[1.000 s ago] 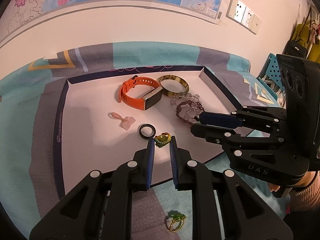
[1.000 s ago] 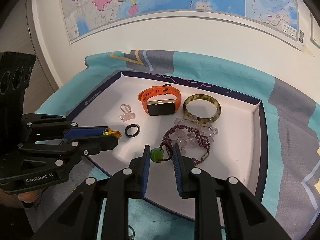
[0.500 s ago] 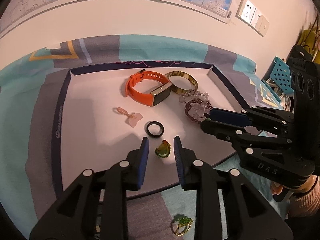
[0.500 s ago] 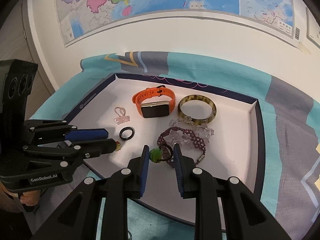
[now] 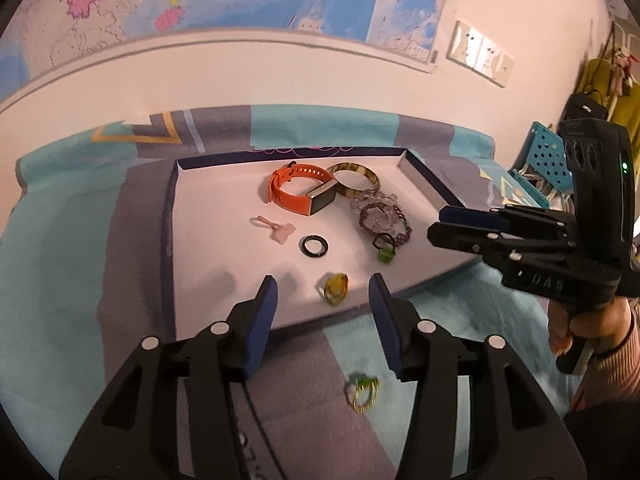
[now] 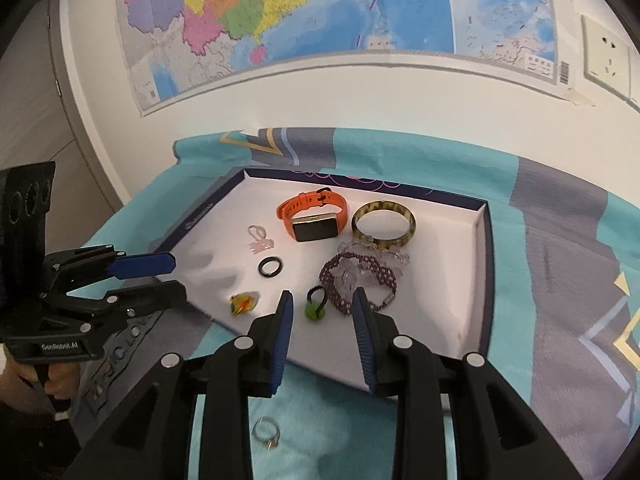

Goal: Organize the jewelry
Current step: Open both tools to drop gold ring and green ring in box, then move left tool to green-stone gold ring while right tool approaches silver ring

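Observation:
A white tray (image 5: 224, 264) with a navy rim lies on the teal and grey cloth. My left gripper (image 5: 323, 280) hovers over its near edge with its jaws opening. A yellow-green ring (image 5: 335, 288) lies loose on the tray between them, touching neither pad. My right gripper (image 6: 322, 296) is opening too, with a green-stone ring (image 6: 316, 308) free on the tray between its pads. Further in lie an orange watch (image 6: 312, 216), a mottled bangle (image 6: 384, 224), beaded bracelets (image 6: 360, 276), a black ring (image 6: 270, 267) and a pink charm (image 6: 260, 240).
A green and gold ring (image 5: 362, 392) lies on the cloth in front of the tray. The right wrist view shows a pale ring (image 6: 266, 434) on the cloth there. A wall with a map stands behind. A blue perforated basket (image 5: 548, 160) is at the right.
Both grippers widened their jaws and let go of their rings, which now lie on the tray. Both drew back and up from the tray.

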Action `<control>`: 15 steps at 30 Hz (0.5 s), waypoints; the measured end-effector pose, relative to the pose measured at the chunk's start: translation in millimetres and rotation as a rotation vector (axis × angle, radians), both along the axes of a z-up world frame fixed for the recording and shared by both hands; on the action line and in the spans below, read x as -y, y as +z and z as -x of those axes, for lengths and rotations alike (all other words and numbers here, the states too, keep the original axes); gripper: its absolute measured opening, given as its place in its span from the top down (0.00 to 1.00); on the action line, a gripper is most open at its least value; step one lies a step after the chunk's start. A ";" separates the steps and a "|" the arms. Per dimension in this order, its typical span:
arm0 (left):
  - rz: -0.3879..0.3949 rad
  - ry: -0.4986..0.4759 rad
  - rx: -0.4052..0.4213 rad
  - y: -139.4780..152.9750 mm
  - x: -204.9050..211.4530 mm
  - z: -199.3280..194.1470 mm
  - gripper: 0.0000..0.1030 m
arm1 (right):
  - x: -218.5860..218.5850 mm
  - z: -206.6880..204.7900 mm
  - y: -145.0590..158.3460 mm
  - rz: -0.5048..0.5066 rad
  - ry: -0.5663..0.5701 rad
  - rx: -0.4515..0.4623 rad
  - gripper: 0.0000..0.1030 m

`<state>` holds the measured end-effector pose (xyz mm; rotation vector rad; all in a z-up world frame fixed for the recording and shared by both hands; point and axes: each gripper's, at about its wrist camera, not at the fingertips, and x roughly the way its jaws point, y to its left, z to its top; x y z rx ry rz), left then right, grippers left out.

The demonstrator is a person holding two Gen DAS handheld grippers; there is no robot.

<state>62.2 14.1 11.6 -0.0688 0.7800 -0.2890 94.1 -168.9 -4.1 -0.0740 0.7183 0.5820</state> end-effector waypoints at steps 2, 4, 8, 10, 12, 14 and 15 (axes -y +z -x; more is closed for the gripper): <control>-0.005 -0.021 0.011 1.5 -1.0 11.3 0.51 | 4.9 9.4 1.5 -0.002 0.012 0.001 0.70; -0.019 -0.036 0.017 0.9 0.3 20.5 0.48 | 7.6 18.4 0.2 -0.003 0.024 -0.006 0.68; -0.039 -0.060 0.014 -4.6 3.7 37.1 0.42 | 9.2 34.7 -10.1 0.010 0.045 -0.037 0.67; -0.048 -0.069 -0.001 -10.2 6.6 42.6 0.40 | 7.8 40.8 -18.0 0.026 0.054 -0.048 0.62; -0.055 -0.074 -0.019 -16.5 9.7 46.8 0.38 | 4.8 45.0 -27.0 0.047 0.064 -0.068 0.62; -0.058 -0.080 -0.039 -22.7 12.5 50.4 0.38 | 2.3 48.0 -32.9 0.061 0.069 -0.078 0.62; -0.060 -0.083 -0.045 -24.7 13.7 52.4 0.38 | 0.5 49.5 -35.2 0.069 0.071 -0.079 0.62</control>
